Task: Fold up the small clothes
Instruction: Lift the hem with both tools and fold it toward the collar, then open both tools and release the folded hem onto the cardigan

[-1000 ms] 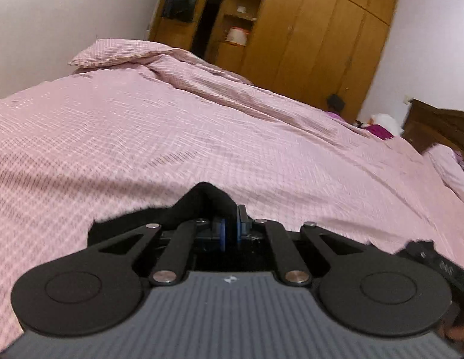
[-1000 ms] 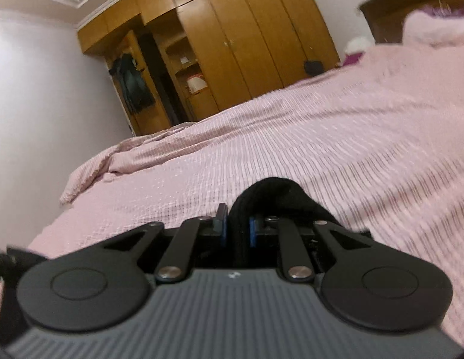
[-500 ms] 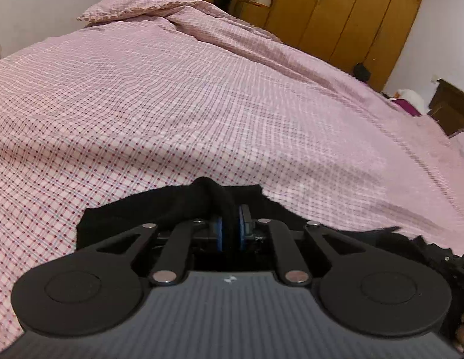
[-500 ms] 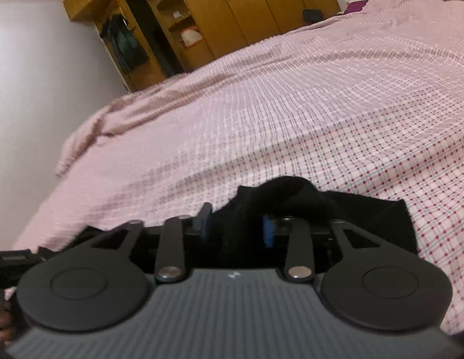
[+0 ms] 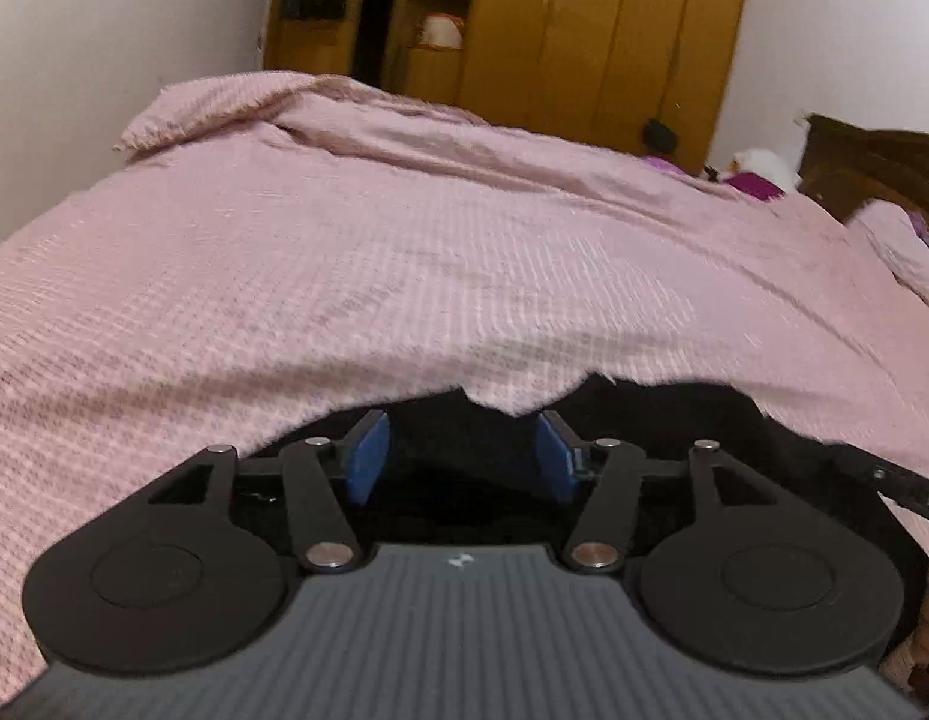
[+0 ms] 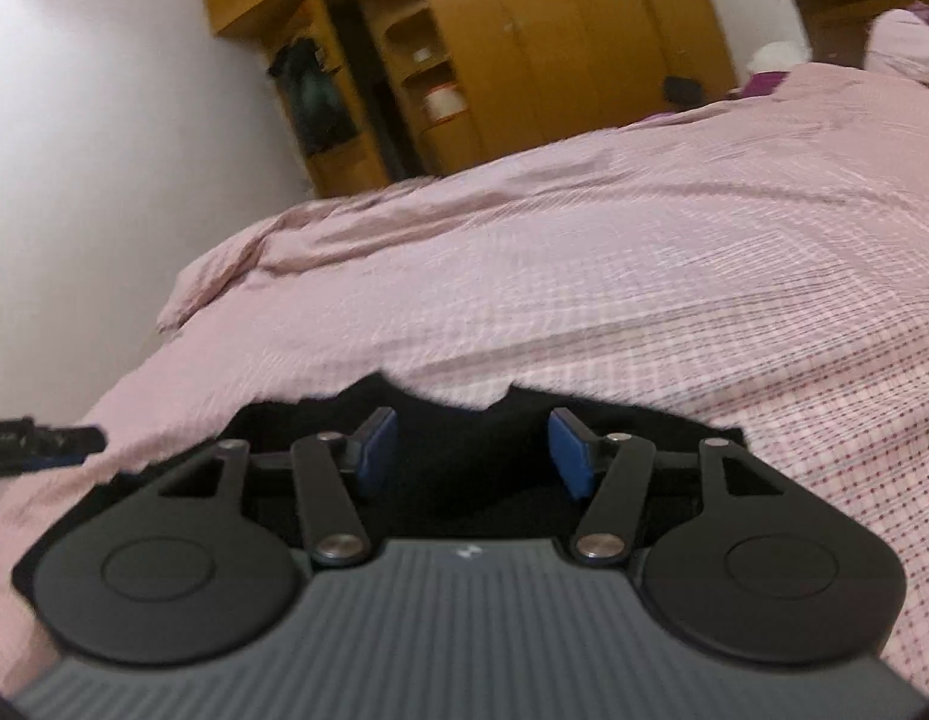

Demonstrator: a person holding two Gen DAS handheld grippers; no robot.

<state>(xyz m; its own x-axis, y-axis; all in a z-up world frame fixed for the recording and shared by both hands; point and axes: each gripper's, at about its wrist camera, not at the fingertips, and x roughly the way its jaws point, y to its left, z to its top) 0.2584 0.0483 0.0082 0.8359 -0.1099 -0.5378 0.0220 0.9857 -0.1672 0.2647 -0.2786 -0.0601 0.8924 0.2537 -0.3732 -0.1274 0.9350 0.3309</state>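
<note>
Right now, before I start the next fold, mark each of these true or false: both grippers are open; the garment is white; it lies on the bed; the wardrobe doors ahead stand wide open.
1. Both grippers are open. True: the left gripper and right gripper have just been opening, pads off the cloth.
2. The garment is white. False: the garment is black.
3. It lies on the bed. True: it rests on the pink checked cover.
4. The wardrobe doors stand wide open. False: the wardrobe doors are closed; only the shelves beside them are open.
</note>
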